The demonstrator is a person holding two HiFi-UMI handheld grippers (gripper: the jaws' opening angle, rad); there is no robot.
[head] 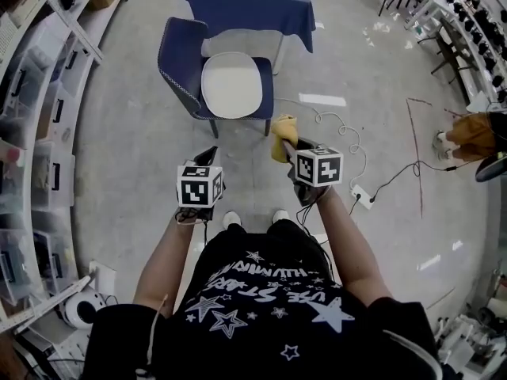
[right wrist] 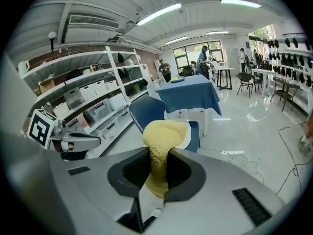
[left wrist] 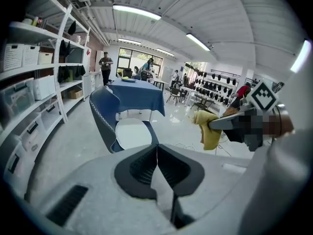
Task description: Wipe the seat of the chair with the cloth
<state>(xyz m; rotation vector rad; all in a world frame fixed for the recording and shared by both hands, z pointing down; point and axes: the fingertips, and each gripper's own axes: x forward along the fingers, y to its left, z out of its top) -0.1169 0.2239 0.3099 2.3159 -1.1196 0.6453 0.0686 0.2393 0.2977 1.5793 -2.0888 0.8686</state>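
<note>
So the chair is parked on the grey floor: dark blue shell, white oval seat, backrest turned toward the shelving that runs along that side of it. Just beyond the chair a worktop draped in blue is seen, its near edge close to the chair's far side.

The cloth – yellow, kinda bunched up – is clamped in the right tongs. In the right gripper view a narrow neck of fabric is pinched between the two jaws, with a rounded wad puffed out above them and a little tail hanging below. From the head view the cloth is held in the air on the near side of the chair, just short of the seat's front corner and not touching it. The seat itself is bare.

The left tongs are pressed together with nothing between them; only a thin seam is left where the jaws meet. They're held on the near side of the chair too, beside the right tongs and a bit further back from the seat, pointed toward it.

A white cable is looped over the floor off the chair's front corner, on the side away from the backrest.
</note>
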